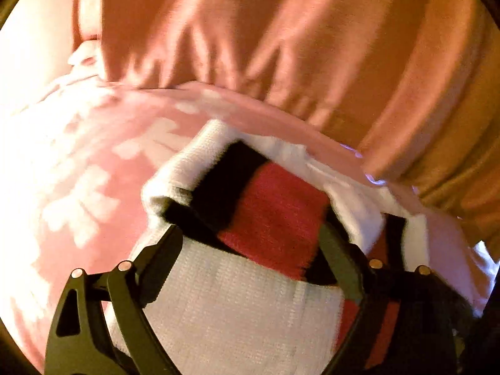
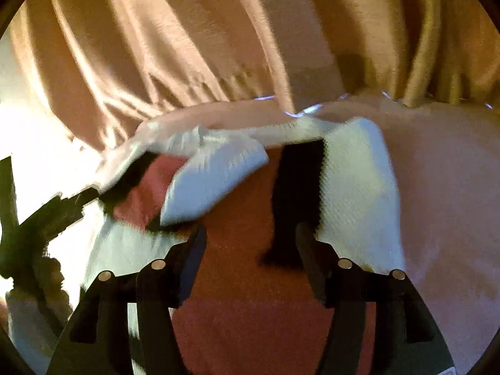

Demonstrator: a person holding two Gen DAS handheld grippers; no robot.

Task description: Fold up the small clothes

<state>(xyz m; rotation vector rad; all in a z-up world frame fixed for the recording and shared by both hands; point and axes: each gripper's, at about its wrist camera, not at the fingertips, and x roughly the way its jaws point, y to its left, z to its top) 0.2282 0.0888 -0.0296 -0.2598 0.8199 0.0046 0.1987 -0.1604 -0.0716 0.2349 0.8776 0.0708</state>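
Note:
A small knitted garment [image 1: 275, 215] in white, red and black lies on a pink flowered bedcover [image 1: 103, 168]. In the left wrist view my left gripper [image 1: 250, 234] stands wide open over it, fingers on either side of the red and black band, with a white fold lying between them. In the right wrist view the garment [image 2: 356, 187] spreads across the bed, with a white flap [image 2: 215, 178] folded over at the left. My right gripper [image 2: 250, 237] is open above the red panel, beside a black stripe [image 2: 297, 193]. The left gripper's dark body [image 2: 47, 218] shows at the far left.
An orange-tan curtain [image 2: 218, 37] hangs in folds right behind the bed's far edge; it also shows in the left wrist view [image 1: 281, 31]. Bright light washes out the left side. Pink bedcover [image 2: 443, 187] lies to the right of the garment.

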